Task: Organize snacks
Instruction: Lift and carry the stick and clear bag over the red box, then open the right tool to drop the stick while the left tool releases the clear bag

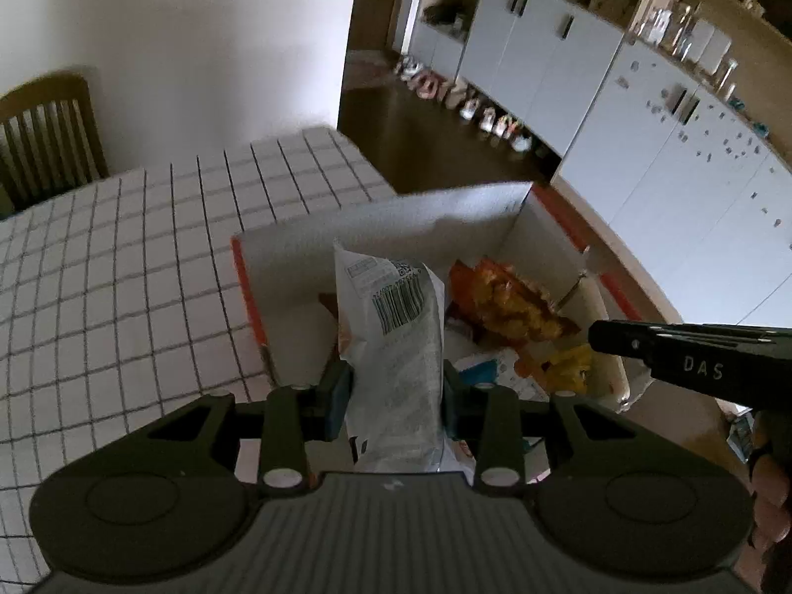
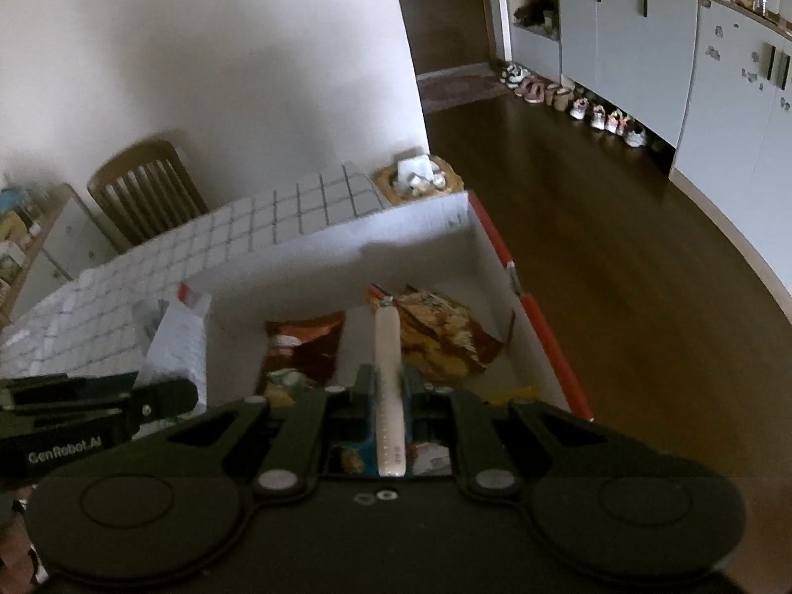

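Two claws hang over an open white box [image 1: 386,218] with orange edges, which sits on the table [image 1: 123,257] under a grid-pattern cloth. At lower centre of the left wrist view, the left claw [image 1: 393,391] pinches a white snack bag [image 1: 396,346] with a barcode, held upright above the box's near left part. At lower centre of the right wrist view, the right claw [image 2: 388,396] is pressed onto a thin white packet [image 2: 387,386] seen edge-on, pointing into the box. Inside lie an orange chip bag [image 1: 510,307], a dark red bag [image 2: 304,341] and a yellow packet [image 1: 569,366]. A wooden chair [image 2: 143,183] stands at the left, by the wall.
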{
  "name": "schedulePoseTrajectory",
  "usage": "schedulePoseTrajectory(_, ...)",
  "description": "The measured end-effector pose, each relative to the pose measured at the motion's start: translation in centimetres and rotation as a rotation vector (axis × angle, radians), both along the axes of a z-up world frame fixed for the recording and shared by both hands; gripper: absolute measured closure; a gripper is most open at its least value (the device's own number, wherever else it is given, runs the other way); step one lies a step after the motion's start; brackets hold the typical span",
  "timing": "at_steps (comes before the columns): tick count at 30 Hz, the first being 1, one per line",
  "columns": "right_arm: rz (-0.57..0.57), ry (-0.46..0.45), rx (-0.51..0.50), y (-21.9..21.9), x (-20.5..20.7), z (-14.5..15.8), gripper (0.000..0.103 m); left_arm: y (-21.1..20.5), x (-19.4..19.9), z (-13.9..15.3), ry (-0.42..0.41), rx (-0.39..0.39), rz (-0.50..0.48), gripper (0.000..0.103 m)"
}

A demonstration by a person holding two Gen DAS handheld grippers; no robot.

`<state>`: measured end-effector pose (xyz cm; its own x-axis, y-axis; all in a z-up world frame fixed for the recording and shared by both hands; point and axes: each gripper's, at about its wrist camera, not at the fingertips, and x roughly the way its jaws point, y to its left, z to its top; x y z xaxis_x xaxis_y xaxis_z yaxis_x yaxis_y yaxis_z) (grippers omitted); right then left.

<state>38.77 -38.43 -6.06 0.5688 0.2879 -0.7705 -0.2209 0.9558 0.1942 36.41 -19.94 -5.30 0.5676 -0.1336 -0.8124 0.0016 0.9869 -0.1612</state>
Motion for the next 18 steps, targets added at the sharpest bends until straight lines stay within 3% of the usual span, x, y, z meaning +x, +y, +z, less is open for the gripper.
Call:
schedulePoseTrajectory(9,0.043,0.051,-0.053,0.5,1.7,-3.5,0.092,-1.9,1.6,-3.0,0.051,0.089,-0.018,0.067)
schedulePoseTrajectory(18,0.113,0.095,-0.053,1.1,1.8,-5.1,0.092,-3.2,2.6,-4.3,0.085,0.089,-0.030,0.067)
